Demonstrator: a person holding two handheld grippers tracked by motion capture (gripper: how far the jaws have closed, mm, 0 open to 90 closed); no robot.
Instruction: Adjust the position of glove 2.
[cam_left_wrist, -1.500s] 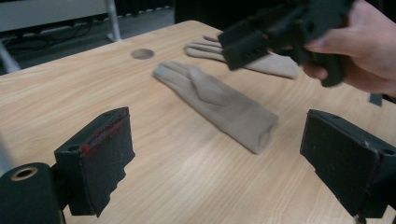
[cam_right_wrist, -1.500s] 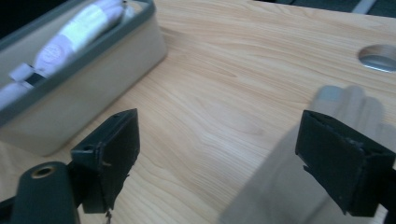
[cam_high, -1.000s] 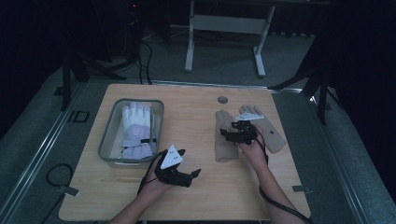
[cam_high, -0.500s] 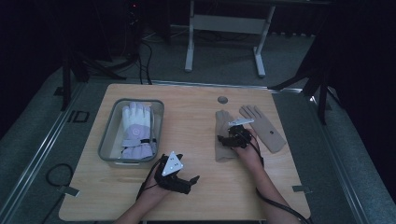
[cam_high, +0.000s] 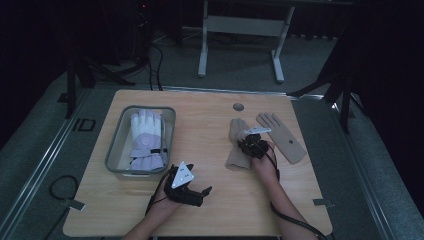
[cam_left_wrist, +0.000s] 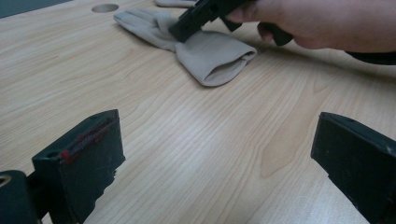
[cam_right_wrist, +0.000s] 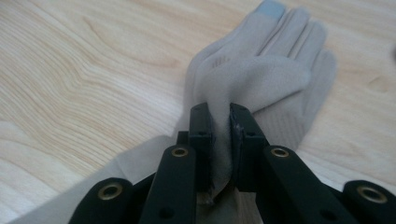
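Two beige gloves lie on the right half of the wooden table (cam_high: 210, 150). My right gripper (cam_high: 248, 145) has just been closing and is shut on a pinched fold of the nearer beige glove (cam_high: 236, 150). The right gripper view shows the fabric squeezed between the jaws of my right gripper (cam_right_wrist: 220, 116), with the glove's palm (cam_right_wrist: 261, 79) bunched up beyond. The second beige glove (cam_high: 282, 137) lies flat to its right. My left gripper (cam_high: 202, 194) rests near the front edge, open and holding nothing. In the left gripper view, my left gripper (cam_left_wrist: 219, 158) faces the held glove (cam_left_wrist: 210, 56).
A clear tray (cam_high: 114, 150) at the table's left holds a white and lavender glove (cam_high: 145, 140). A round hole (cam_high: 238, 107) sits near the table's far edge. Bare wood lies between the tray and the beige gloves.
My right gripper came down onto the nearer beige glove and its jaws closed on a fold of it. My left gripper stayed near the front edge, open.
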